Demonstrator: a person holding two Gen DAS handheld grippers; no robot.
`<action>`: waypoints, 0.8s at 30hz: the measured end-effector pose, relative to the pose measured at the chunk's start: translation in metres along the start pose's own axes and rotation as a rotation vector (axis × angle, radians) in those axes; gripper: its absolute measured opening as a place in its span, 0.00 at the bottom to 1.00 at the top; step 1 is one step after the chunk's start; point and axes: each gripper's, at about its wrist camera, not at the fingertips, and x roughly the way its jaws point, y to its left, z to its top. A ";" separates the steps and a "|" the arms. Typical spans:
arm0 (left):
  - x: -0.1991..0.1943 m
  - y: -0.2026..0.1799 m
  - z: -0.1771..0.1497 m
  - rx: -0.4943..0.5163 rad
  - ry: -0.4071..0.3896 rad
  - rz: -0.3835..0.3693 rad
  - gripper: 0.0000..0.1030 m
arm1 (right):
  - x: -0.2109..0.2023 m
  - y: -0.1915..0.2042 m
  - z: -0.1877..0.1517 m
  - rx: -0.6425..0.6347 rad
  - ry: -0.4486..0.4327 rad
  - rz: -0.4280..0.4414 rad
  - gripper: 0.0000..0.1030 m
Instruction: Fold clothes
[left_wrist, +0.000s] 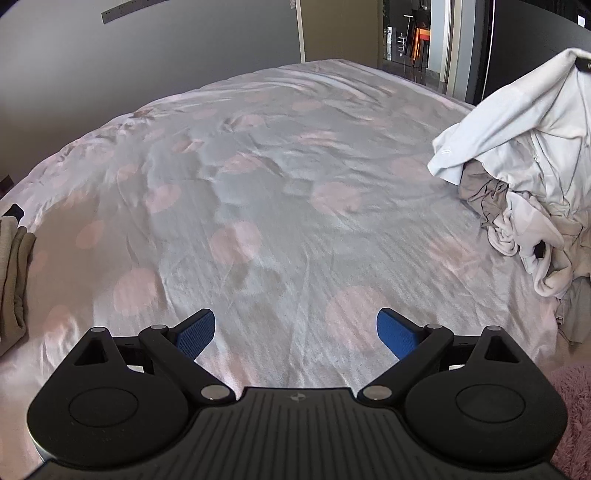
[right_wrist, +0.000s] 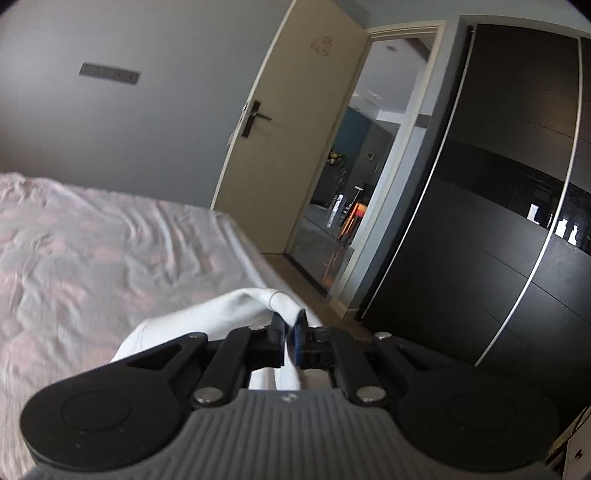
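My left gripper (left_wrist: 295, 328) is open and empty, low over the bed (left_wrist: 258, 192) with its grey and pink spotted cover. At the right of the left wrist view a white garment (left_wrist: 517, 125) is lifted above a pile of crumpled clothes (left_wrist: 524, 229); the right gripper (left_wrist: 583, 64) holds its top corner. In the right wrist view my right gripper (right_wrist: 290, 330) is shut on the white garment (right_wrist: 221, 314), which hangs down to the left over the bed (right_wrist: 92, 251).
Folded khaki clothes (left_wrist: 13, 280) lie at the bed's left edge. A pink fluffy fabric (left_wrist: 574, 406) is at the lower right. Beyond the bed's right edge stand an open door (right_wrist: 288, 147) and a dark wardrobe (right_wrist: 498, 221).
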 end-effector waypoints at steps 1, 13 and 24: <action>-0.006 0.001 0.001 0.001 -0.012 -0.001 0.93 | -0.007 -0.006 0.013 -0.001 -0.031 -0.013 0.05; -0.089 0.027 0.013 0.000 -0.192 0.042 0.93 | -0.147 0.017 0.171 -0.038 -0.466 0.142 0.05; -0.169 0.104 -0.009 -0.059 -0.306 0.202 0.93 | -0.231 0.135 0.171 -0.057 -0.399 0.767 0.05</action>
